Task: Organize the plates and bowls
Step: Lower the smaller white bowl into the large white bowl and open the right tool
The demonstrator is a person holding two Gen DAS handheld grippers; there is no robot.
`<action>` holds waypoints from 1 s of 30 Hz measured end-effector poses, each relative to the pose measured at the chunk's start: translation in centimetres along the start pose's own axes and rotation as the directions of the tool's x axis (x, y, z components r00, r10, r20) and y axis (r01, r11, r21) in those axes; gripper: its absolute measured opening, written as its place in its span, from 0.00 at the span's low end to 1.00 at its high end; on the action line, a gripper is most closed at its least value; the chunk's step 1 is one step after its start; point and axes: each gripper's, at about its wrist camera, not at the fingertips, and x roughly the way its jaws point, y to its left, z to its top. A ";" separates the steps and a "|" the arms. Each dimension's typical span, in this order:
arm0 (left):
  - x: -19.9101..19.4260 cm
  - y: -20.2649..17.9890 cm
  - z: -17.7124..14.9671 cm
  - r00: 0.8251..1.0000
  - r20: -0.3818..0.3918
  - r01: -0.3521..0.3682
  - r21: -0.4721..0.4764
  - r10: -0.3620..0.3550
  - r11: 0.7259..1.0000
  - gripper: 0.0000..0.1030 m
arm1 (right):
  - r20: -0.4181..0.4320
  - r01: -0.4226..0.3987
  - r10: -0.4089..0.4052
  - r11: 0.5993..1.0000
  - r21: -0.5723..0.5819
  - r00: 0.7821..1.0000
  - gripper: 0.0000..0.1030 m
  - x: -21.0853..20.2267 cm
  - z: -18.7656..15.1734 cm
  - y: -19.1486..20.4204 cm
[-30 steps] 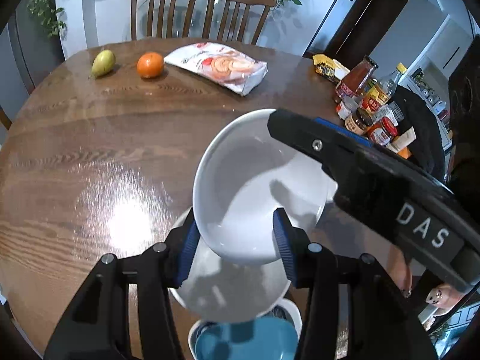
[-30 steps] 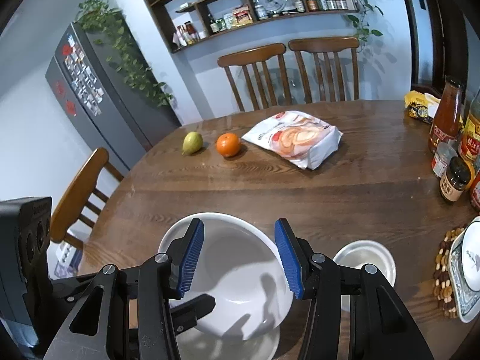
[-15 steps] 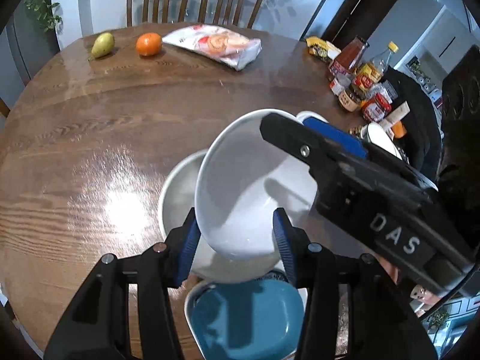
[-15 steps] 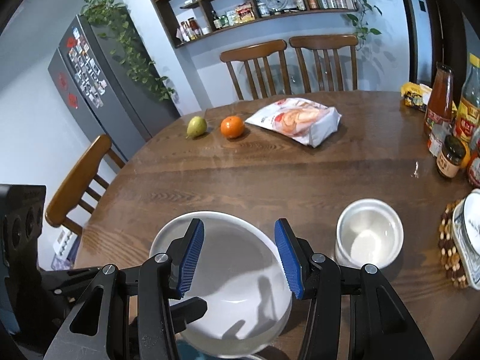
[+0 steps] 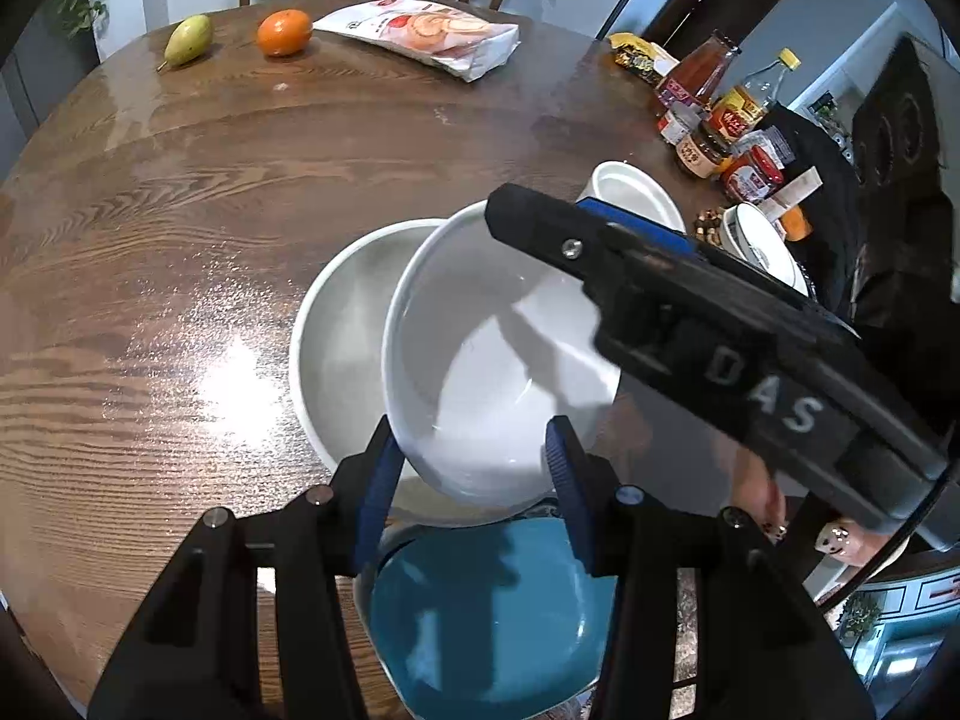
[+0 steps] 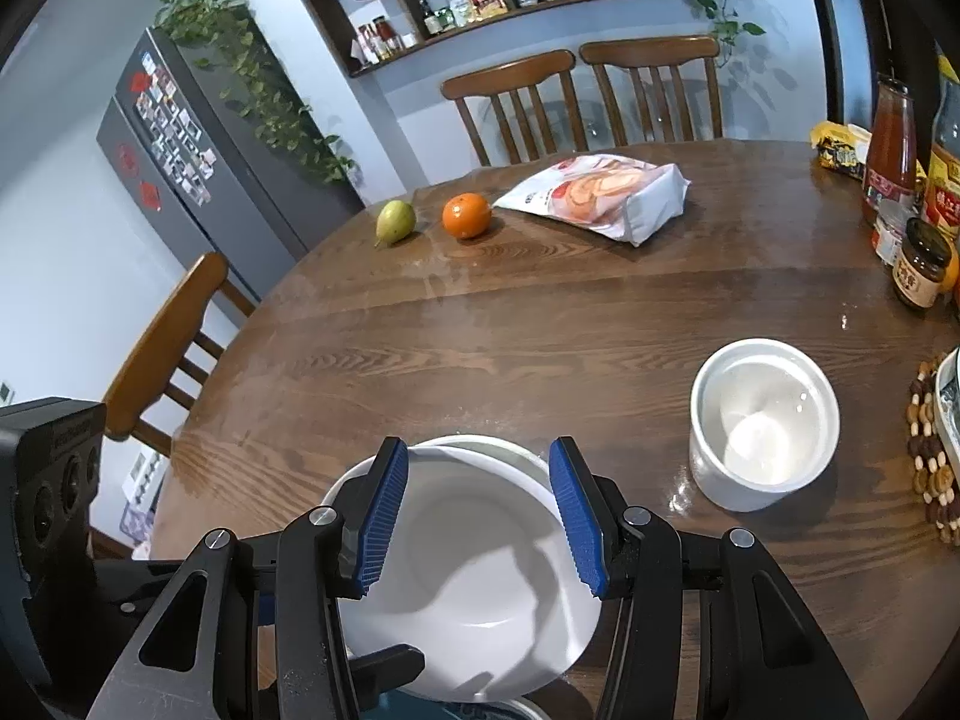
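Observation:
A white bowl (image 5: 492, 372) hangs tilted just over a larger white bowl (image 5: 336, 336) that sits on the round wooden table (image 5: 150, 228). My left gripper (image 5: 474, 480) is shut on the tilted bowl's near edge, one blue pad on each side. My right gripper (image 6: 480, 516) is shut on the same white bowl (image 6: 480, 588). Its black finger crosses the bowl's far rim in the left wrist view. The larger bowl's rim (image 6: 492, 441) shows just beyond. A blue dish (image 5: 486, 606) lies under the left fingers at the table's near edge.
A white cylindrical pot (image 6: 762, 420) stands right of the bowls. Further right, a patterned bowl (image 5: 756, 240) rests on a beaded mat. Jars and bottles (image 5: 720, 120) crowd the right edge. A pear (image 6: 395, 221), an orange (image 6: 467, 215) and a snack bag (image 6: 600, 195) lie at the far side.
Both grippers have come down with the white bowl held between them. The larger bowl and the white pot now show more fully. Neither grip has changed.

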 end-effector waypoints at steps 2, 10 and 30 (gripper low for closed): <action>0.3 0.3 0.1 1.000 -0.004 -0.009 -0.008 0.008 1.000 0.45 | -0.022 0.012 -0.012 1.000 -0.002 1.000 0.51 0.9 0.0 0.1; 1.2 1.3 0.3 0.999 0.005 -0.048 -0.031 0.048 0.998 0.45 | -0.073 0.035 -0.036 0.999 -0.010 0.997 0.51 2.8 -0.5 0.3; 1.2 1.8 0.8 0.994 0.080 -0.075 -0.040 0.078 0.996 0.54 | -0.042 0.084 -0.086 0.995 -0.052 0.995 0.51 3.2 -0.6 0.4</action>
